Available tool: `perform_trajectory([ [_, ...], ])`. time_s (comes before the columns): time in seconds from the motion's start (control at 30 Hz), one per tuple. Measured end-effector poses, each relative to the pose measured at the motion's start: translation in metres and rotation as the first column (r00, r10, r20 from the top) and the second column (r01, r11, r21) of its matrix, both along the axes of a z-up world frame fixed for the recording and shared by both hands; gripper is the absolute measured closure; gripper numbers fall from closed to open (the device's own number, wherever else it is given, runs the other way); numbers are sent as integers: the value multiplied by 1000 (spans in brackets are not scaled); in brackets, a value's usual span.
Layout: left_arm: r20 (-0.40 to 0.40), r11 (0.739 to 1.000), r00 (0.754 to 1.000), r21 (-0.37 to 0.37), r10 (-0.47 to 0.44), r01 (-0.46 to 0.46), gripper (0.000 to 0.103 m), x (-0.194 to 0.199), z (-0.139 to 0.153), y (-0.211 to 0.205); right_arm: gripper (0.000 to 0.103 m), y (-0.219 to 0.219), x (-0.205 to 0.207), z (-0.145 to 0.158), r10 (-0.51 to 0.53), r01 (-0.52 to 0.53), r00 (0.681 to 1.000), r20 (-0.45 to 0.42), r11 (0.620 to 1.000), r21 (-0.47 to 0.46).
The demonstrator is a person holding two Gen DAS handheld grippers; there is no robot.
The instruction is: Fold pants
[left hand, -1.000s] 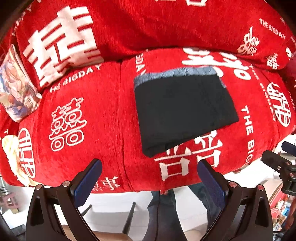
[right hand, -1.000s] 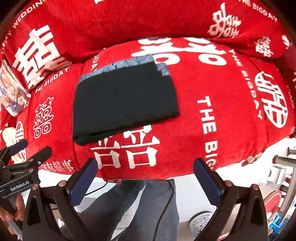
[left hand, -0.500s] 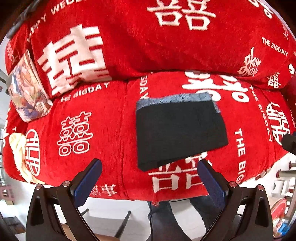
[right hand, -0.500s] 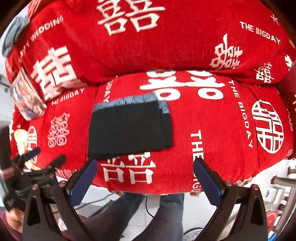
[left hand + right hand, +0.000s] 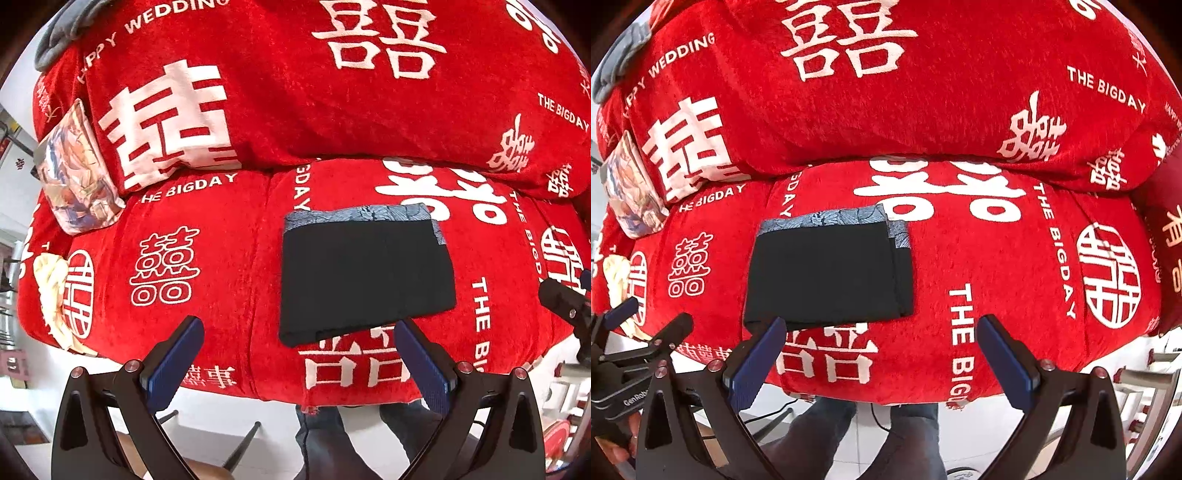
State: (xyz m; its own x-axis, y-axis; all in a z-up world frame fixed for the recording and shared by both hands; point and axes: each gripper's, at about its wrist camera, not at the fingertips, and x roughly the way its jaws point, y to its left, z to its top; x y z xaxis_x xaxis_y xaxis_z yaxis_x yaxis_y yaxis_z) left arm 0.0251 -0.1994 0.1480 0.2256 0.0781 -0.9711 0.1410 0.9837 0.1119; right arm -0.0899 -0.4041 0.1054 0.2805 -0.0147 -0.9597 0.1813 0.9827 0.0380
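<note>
The black pants lie folded into a flat rectangle on the red sofa seat, with a grey-blue patterned band along the far edge. They also show in the right wrist view. My left gripper is open and empty, held in front of the sofa's front edge, apart from the pants. My right gripper is open and empty, also in front of the seat edge. The left gripper's body shows at the lower left of the right wrist view.
The red sofa backrest with white characters rises behind the seat. A printed cushion leans at the left end. A cream cloth hangs at the left arm. The person's legs and white floor are below.
Both grippers have pulled back and up from the sofa, so the folded pants look smaller and more backrest shows. Both stay open; the pants have not moved.
</note>
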Motion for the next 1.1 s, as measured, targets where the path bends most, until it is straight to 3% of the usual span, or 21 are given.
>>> perform_trajectory([
  [0.37, 1, 1000, 1000, 3, -26, 26, 0, 4, 1, -3, 0, 14, 5, 2, 46, -46, 999, 8, 998, -34],
  [1.1, 9, 998, 998, 32, -55, 55, 0, 4, 1, -8, 0, 16, 2, 0, 37, -37, 999, 0, 999, -25],
])
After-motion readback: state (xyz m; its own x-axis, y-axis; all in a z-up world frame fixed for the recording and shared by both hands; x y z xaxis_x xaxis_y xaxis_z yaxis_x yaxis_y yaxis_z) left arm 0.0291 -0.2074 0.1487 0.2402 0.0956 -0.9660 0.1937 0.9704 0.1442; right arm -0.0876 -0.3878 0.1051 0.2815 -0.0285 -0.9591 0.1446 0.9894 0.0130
